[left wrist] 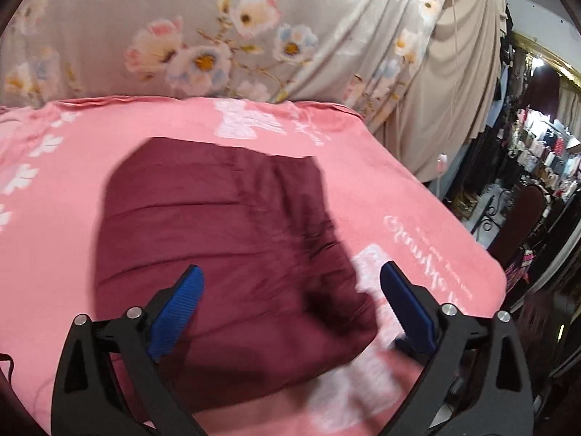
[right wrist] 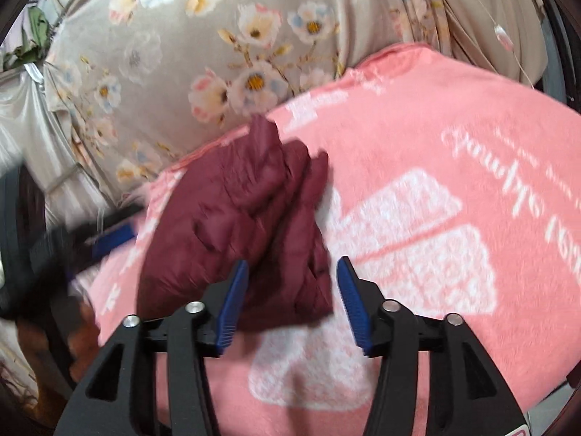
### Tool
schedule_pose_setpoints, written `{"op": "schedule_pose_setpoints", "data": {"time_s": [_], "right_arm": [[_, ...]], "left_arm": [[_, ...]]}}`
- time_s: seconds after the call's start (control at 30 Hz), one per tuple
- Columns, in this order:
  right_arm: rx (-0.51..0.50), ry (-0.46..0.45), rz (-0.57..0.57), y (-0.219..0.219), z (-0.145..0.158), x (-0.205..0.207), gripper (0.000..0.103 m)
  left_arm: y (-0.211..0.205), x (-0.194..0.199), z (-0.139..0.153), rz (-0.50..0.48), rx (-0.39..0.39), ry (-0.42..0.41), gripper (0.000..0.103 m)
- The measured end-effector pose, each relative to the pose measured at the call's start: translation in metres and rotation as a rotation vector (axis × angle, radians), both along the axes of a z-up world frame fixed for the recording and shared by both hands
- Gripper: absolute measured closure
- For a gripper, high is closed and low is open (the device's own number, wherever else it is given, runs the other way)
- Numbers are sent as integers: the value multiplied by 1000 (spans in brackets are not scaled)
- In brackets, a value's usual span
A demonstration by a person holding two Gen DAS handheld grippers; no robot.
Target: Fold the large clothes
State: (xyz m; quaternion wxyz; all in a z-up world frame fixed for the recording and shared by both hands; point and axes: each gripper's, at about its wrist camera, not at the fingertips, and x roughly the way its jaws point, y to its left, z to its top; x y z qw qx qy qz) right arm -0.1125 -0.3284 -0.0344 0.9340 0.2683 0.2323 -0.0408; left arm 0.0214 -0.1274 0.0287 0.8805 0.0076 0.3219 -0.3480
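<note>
Nearest me, my left hand-held gripper [left wrist: 292, 307] stands spread wide, its blue pads [left wrist: 178, 312] well apart with nothing pinched between them. Just beyond and under those pads lies the maroon garment [left wrist: 218, 239], folded into a rough block, flat on the pink blanket [left wrist: 417, 189] that covers the bench. From this side the garment fills the gap between my fingers and runs on toward the far edge.

My right hand-held gripper [right wrist: 292, 303] is parted about halfway and grips nothing. The garment's near corner [right wrist: 290, 290] sits in the gap between its pads, and I can't tell whether the left pad touches the cloth. The rest of the garment stretches away to the far left.

The blanket carries white blocks and a line of white script [left wrist: 428, 254] on the right, too blurred for me to read. Behind the bench hangs a grey floral curtain [left wrist: 218, 36].
</note>
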Motion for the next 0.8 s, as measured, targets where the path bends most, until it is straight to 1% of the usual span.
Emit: {"op": "schedule_pose_setpoints", "data": {"time_s": [0.03,0.07,0.1,0.13,0.2,0.23,0.33,0.43,0.47,0.5,0.53,0.57,0.6,0.63,0.67,0.7,0.73,0.77,0.8], "right_arm": [[3,-17,3,0,6,3,39],[7,-26,7,-1,8,6,37],[16,-35,14,0,11,11,37],[27,-38,25,2,14,17,36],[44,-38,40,7,17,26,35],[47,-35,52,13,18,31,35],[11,-3,77,30,19,45,35],[-26,33,59,41,14,57,35],[-31,39,51,41,14,60,35],[-35,43,46,40,12,65,36],[-38,51,34,39,11,70,41],[-40,59,28,37,10,74,61],[-39,69,39,36,10,80,74],[-38,77,43,34,11,82,89],[-32,56,40,32,18,80,93],[2,-5,52,29,29,70,94],[52,-77,69,25,41,57,96],[64,-127,72,23,51,45,98],[42,-147,66,24,56,38,98]], "left_arm": [[10,-1,-2,15,26,-6,6],[20,-3,-5,34,63,-10,6],[32,-5,-14,66,131,-14,6],[38,-7,-21,86,177,-18,6],[51,-11,-37,128,258,-21,6],[54,-12,-44,141,286,-13,6],[66,-10,-64,174,330,10,6],[71,-1,-80,205,362,19,6],[72,3,-83,213,360,23,6],[73,3,-87,218,358,20,7],[74,4,-89,219,361,20,9],[72,6,-90,211,367,24,18],[71,8,-93,195,374,35,28],[72,10,-94,185,371,50,32],[73,11,-94,180,359,73,43],[76,13,-93,178,341,102,55],[78,14,-91,177,326,121,62],[82,16,-88,184,311,136,70],[86,18,-86,200,302,146,73]]}}
